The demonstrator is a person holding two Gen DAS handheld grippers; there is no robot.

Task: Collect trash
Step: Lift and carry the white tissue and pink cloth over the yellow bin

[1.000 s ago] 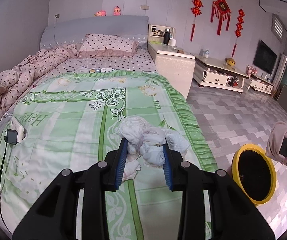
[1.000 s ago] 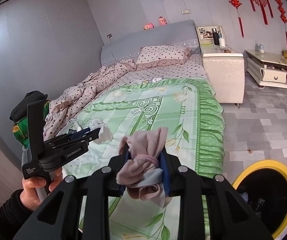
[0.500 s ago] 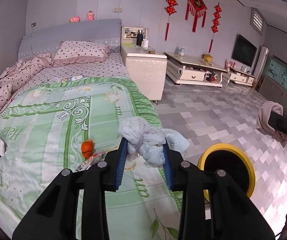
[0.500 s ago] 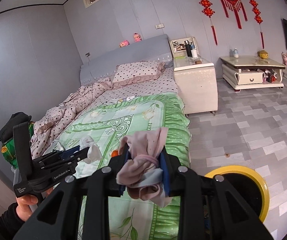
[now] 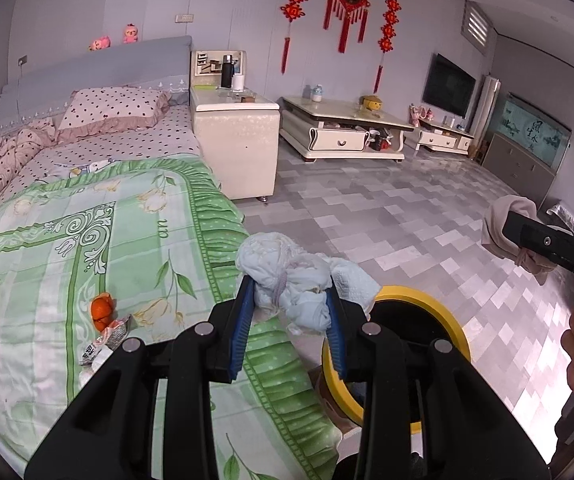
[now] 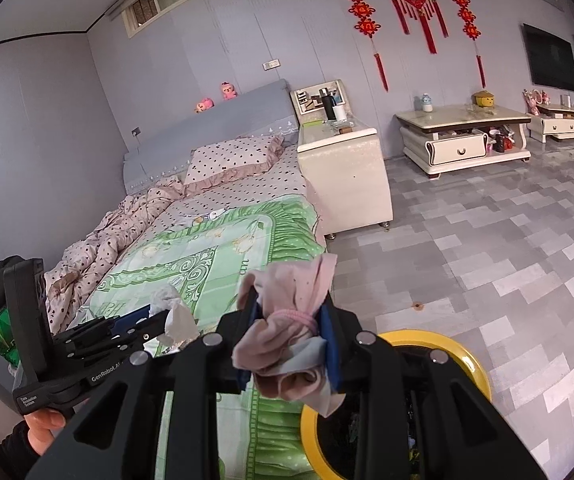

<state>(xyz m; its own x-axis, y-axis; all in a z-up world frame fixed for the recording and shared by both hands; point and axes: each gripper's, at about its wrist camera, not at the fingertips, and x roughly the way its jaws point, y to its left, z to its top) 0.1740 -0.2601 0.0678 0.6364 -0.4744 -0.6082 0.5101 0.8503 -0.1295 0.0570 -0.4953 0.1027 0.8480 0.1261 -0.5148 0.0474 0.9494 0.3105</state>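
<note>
My left gripper [image 5: 290, 312] is shut on a crumpled pale-blue wad of tissue [image 5: 291, 276], held above the bed's edge beside the yellow-rimmed black bin [image 5: 443, 308]. My right gripper [image 6: 290, 340] is shut on a bunched pink cloth [image 6: 287, 312] with a pink elastic band, just left of and above the bin [image 6: 463, 348]. The right gripper with its pink cloth [image 5: 503, 224] shows at the right edge of the left wrist view. In the right wrist view the left gripper [image 6: 159, 320] and its wad [image 6: 175, 312] appear at lower left. An orange peel [image 5: 101, 308] and a wrapper [image 5: 107, 340] lie on the green quilt [image 5: 67, 240].
A cream bedside cabinet [image 5: 235, 136] stands against the bed's far right side. A low white coffee table [image 5: 343, 132] and TV stand line the wall. Grey tiled floor [image 5: 387, 216] spreads right of the bed. A hand [image 6: 43, 424] holds the left gripper's handle.
Both grippers have swung right, off the middle of the bed toward the floor side, each keeping its load. The bin now sits closer under the fingers in both views.
</note>
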